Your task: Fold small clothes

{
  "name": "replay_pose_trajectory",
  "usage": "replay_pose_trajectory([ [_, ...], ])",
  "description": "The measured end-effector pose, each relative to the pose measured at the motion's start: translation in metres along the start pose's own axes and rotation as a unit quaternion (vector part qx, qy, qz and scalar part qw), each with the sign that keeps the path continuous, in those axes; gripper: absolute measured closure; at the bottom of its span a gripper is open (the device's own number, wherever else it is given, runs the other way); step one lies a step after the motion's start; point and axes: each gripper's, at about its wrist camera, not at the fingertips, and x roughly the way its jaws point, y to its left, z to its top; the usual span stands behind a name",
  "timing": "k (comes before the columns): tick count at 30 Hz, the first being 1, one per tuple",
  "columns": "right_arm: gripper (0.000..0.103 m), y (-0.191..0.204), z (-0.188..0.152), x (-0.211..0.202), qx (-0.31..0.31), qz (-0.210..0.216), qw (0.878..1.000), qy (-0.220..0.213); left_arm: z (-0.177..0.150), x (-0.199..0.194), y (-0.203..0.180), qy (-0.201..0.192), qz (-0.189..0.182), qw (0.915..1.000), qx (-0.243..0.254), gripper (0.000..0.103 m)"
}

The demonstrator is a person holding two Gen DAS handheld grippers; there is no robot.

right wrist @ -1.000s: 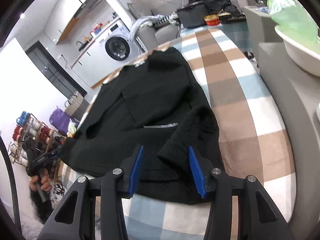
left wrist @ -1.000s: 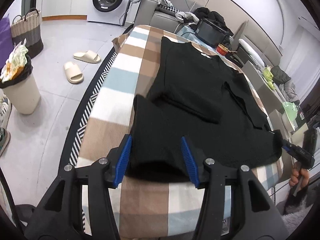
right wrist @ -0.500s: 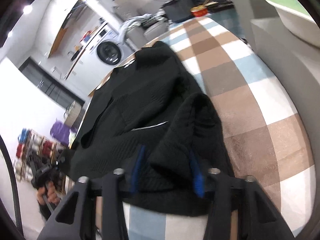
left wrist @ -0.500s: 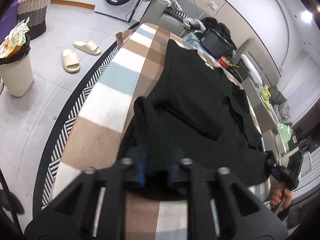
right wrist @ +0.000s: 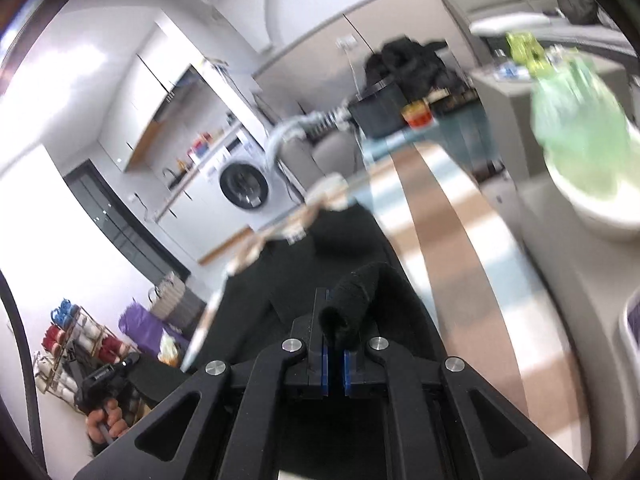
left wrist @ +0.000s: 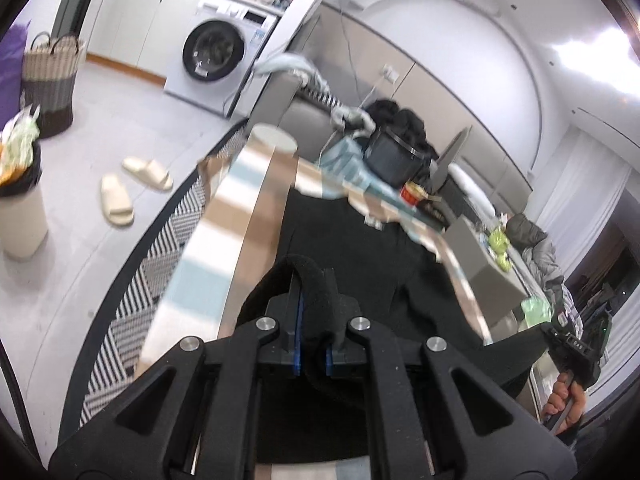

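I pinch the near hem of the black sweater (left wrist: 360, 248) in both tongs, left gripper (left wrist: 313, 320) and right gripper (right wrist: 335, 340) each clamped on fabric above the checked tablecloth (left wrist: 240, 200). Next I judge: carry the hem toward the collar and lay it evenly.

Bright indoor light, ceiling glare at upper corners, motion blur, fisheye-curved dark edges

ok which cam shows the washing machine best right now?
Left wrist view: the washing machine is large and fairly sharp, with its door and control panel visible. The right wrist view shows it smaller, further off and motion-blurred, with only its round door and white front clear.
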Motion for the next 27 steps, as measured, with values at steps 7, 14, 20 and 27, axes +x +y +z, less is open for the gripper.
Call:
replay_pose_trajectory([
  [7, 0.098, 0.023, 0.041, 0.039, -0.011, 0.002, 0.999, -0.04, 0.057, 0.035, -0.008, -0.027, 0.003, 0.9996, 0.011, 0.098],
  [14, 0.098, 0.021, 0.068, 0.089, 0.007, -0.017, 0.999, -0.047, 0.1, 0.094, -0.005, -0.014, 0.01, 0.9998, 0.003, 0.098],
  [20, 0.098, -0.003, 0.074, 0.125, 0.022, -0.067, 0.997, -0.014, 0.094, 0.164, 0.01, 0.043, 0.04, 0.9983, 0.003, 0.098],
  [27, 0.09, -0.052, 0.05, 0.181, 0.027, -0.174, 0.977, 0.116, 0.051, 0.23, 0.028, 0.131, 0.1, 0.9862, 0.022, 0.097],
])
